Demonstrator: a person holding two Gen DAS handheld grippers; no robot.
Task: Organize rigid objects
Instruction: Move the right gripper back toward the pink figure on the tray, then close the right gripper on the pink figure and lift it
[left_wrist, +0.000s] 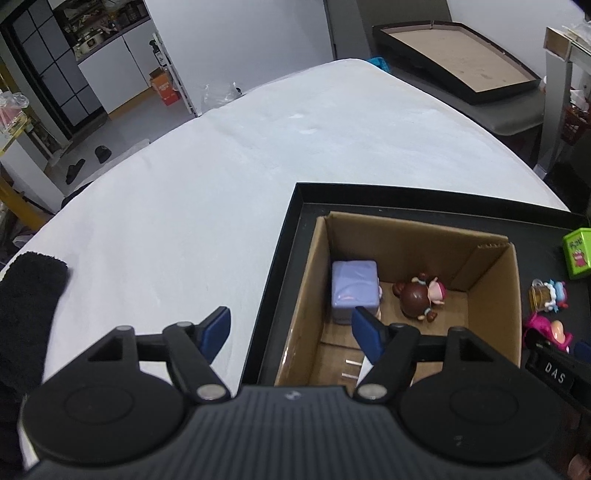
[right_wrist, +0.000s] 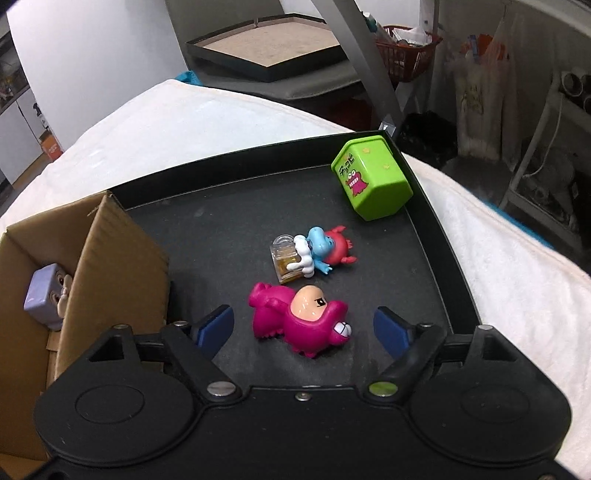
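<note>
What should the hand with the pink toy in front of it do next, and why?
Probably lower the right gripper and close on the pink figure. Its jaws are open on either side of the toy, which lies loose on the black tray, not in the cardboard box.

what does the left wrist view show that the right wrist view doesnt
Only the left wrist view shows the brown-haired doll lying in the cardboard box, and the open left gripper.

Only the right wrist view shows the open right gripper, jaws either side of the pink dinosaur figure.

Both show the black tray, the box, the purple cube toy, the green box and the blue figure with a mug.
</note>
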